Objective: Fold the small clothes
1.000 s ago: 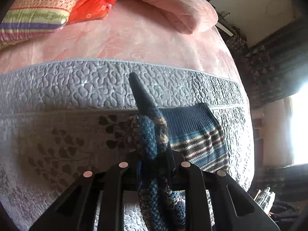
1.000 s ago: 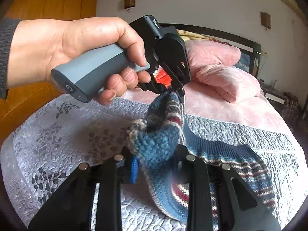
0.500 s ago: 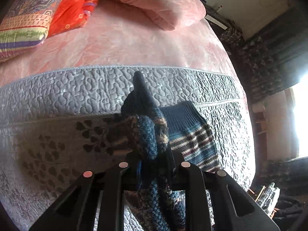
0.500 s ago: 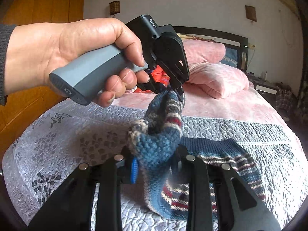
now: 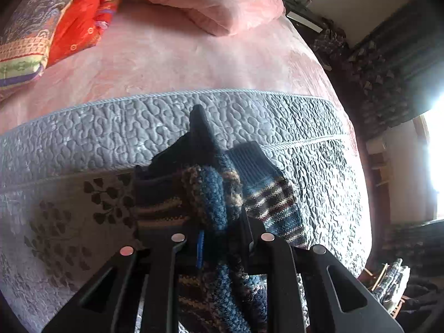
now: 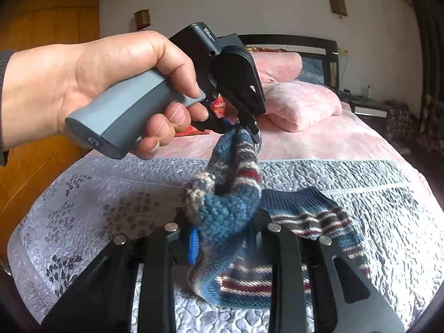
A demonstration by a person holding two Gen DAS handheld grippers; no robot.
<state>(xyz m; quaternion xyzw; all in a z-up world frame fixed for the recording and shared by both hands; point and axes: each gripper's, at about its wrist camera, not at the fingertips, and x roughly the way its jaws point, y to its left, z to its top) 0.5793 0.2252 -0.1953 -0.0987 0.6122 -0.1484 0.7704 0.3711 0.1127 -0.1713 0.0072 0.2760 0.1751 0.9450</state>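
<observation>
- Grey quilted bedspread (image 6: pixel 347 183), pebbly stitched, over a plush pink blanket (image 5: pixel 172 63).
- Striped knitted sock (image 6: pixel 230 211), chunky blue wool, hangs between both tools above the bed.
- Left gripper (image 6: pixel 251 129) jaws pinch its upper end.
- Right gripper (image 6: pixel 222 238) jaws clamp its bunched middle.

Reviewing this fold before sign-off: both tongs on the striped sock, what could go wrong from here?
1. The left tongs pinch only a narrow bunch of the striped sock; it may slip out under tension.
2. The right tongs hold thick bunched knit, so the fold could land crooked.
3. The sock's cuff trails on the grey quilt and may drag.
</observation>
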